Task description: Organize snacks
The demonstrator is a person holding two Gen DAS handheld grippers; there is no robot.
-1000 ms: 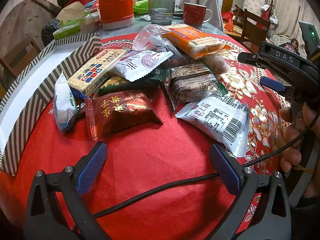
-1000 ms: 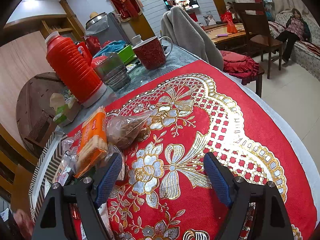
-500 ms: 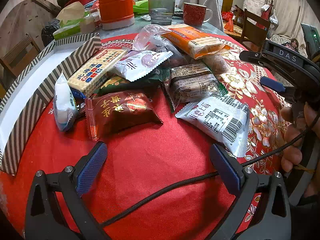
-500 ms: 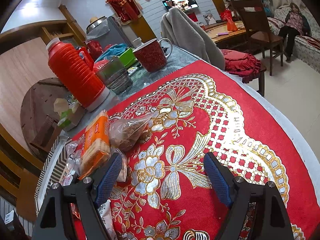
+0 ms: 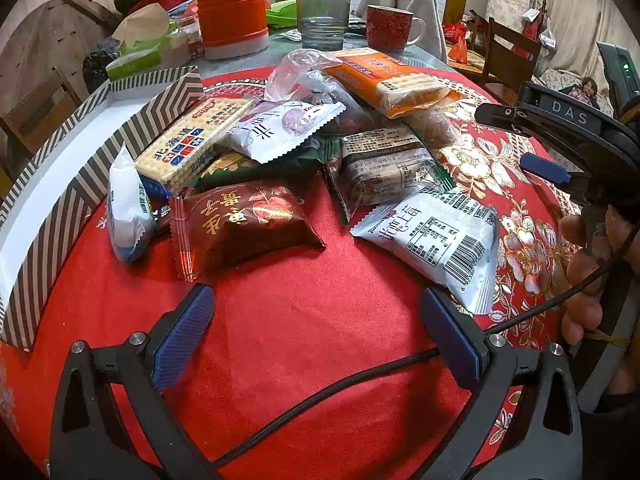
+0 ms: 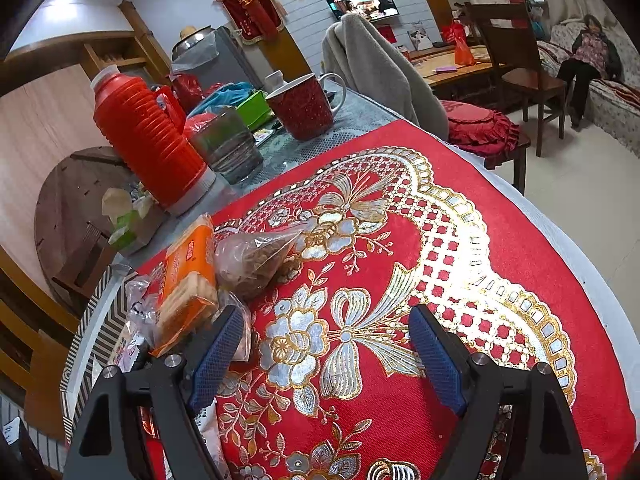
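Note:
Several snack packets lie heaped on the red cloth: a brown packet [image 5: 244, 224], a white barcoded packet [image 5: 436, 236], a yellow cracker pack [image 5: 188, 144], an orange cracker pack [image 5: 388, 80] and a clear bag [image 5: 304, 80]. A striped box [image 5: 52, 184] with a white inside stands left of them. My left gripper [image 5: 316, 300] is open just in front of the pile, nothing between its fingers. My right gripper [image 6: 326, 316] is open over the gold-flowered cloth, with the orange cracker pack [image 6: 188, 276] and a clear bag of brown snacks [image 6: 256, 256] to its left. It also shows as the right gripper [image 5: 544, 170] at the pile's right side.
Behind the pile stand a red thermos [image 6: 148, 140], a glass [image 6: 228, 148], a red mug [image 6: 304, 110] and a tissue box [image 5: 136, 48]. A black cable [image 5: 320, 392] crosses the cloth by my left gripper. The table edge curves at right; a person [image 6: 588, 52] sits far back.

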